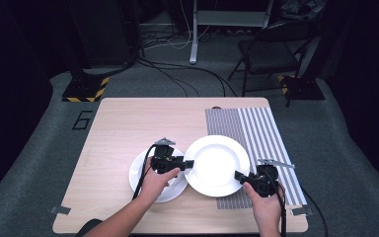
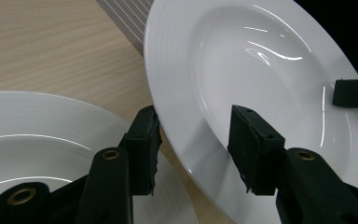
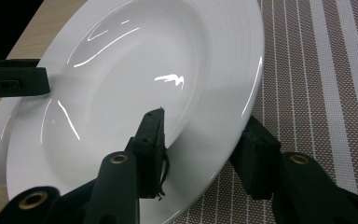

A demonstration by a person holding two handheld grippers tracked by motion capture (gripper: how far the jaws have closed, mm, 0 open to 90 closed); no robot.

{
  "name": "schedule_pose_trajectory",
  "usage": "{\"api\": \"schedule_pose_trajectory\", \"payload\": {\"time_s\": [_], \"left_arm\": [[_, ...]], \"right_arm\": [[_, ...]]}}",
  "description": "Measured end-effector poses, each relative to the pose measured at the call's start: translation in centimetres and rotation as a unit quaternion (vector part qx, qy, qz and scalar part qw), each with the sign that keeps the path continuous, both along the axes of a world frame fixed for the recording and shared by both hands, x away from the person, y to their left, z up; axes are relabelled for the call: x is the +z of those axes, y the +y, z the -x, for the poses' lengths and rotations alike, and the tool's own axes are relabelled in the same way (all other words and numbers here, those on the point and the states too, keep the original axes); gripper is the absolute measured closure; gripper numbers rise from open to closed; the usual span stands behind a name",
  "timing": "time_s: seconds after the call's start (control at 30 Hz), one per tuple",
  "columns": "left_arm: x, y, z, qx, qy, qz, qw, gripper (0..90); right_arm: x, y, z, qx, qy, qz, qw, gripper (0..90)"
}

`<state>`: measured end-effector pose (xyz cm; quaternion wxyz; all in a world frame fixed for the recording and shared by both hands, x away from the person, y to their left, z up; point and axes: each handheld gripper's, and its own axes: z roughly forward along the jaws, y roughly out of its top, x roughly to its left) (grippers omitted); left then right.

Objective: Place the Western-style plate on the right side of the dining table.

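A large white dinner plate [image 1: 217, 165] sits at the near right part of the light wooden table [image 1: 123, 123], its right half over the grey striped placemat [image 1: 256, 133] and its left rim overlapping a second white plate [image 1: 140, 173] that lies just left of it.

The left gripper [image 1: 190, 163], held in the person's left hand [image 1: 155, 182], reaches over the second plate to the large plate's left rim. In the left gripper view its jaws straddle that rim, one under the outer edge and one over the inner slope of the large plate [image 2: 242, 74]; whether the pads actually press on it cannot be told.

The right gripper [image 1: 238, 175], in the right hand [image 1: 266, 202], meets the large plate at its near right rim, above the placemat. In the right gripper view the rim of the plate [image 3: 135, 79] runs between the jaws, one on the upper face, one beneath against the placemat [image 3: 317, 84]; a firm clamp cannot be confirmed.
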<state>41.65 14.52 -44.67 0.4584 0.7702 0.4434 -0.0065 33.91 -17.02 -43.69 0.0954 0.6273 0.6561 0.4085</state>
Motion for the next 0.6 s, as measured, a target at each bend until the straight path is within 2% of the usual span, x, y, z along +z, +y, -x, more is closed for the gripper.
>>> {"api": "schedule_pose_trajectory", "payload": {"time_s": [0.2,0.6], "left_arm": [[0.3,-0.1,-0.5,0.004,0.000,0.002,1.0000,53.8],[0.2,-1.2,-1.1,0.014,0.004,0.006,0.9999,54.4]], "right_arm": [[0.1,0.0,-0.5,-0.001,0.004,0.001,1.0000,56.5],[0.1,-0.4,-0.8,-0.023,0.002,0.003,0.9997,56.4]]}}
